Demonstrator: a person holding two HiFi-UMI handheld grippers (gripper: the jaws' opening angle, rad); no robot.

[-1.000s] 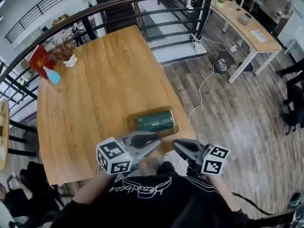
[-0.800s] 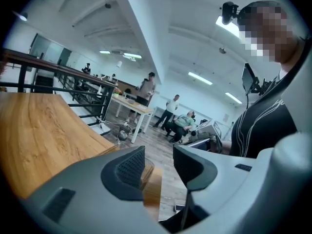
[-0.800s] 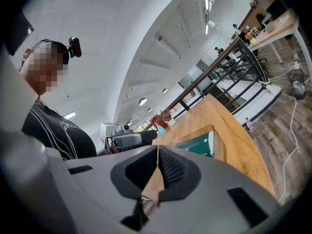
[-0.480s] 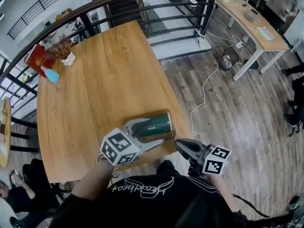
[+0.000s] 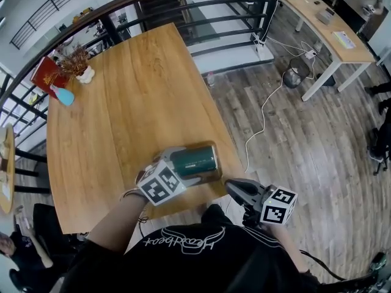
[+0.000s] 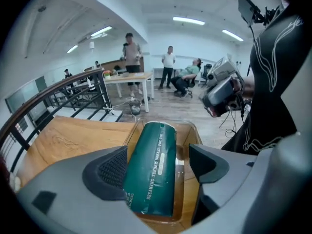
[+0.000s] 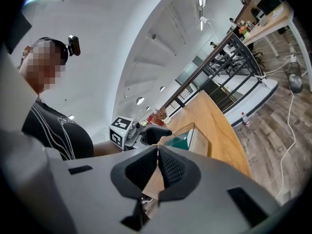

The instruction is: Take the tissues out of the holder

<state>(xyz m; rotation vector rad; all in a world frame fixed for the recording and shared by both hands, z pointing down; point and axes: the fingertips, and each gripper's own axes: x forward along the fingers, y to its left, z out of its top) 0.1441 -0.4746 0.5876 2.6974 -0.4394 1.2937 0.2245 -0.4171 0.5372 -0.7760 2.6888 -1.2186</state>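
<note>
A dark green tissue pack [image 5: 198,160] lies on its side in a clear holder [image 5: 218,171] at the near edge of the wooden table. My left gripper [image 5: 180,166] points steeply down over the pack's near end. Its jaws have just been opening and now stand wide, one on each side of the pack [image 6: 151,169]. The left pad [image 6: 114,169] sits close beside it; the right pad [image 6: 207,162] stands clear inside the holder [image 6: 192,130]. My right gripper [image 5: 232,188] hovers off the table edge to the right, shut and empty [image 7: 157,167], with the holder [image 7: 201,139] ahead of it.
The table [image 5: 122,102] carries a potted plant [image 5: 78,65], a red book [image 5: 46,75] and a blue bottle [image 5: 66,96] at its far left corner. A railing [image 5: 201,5] runs behind it. A white desk [image 5: 317,32], a bin [image 5: 297,73] and a floor cable [image 5: 263,112] lie to the right.
My left gripper has dropped forward and tipped down onto the tissue pack, and its jaws have opened around it. The right gripper has shifted a little.
</note>
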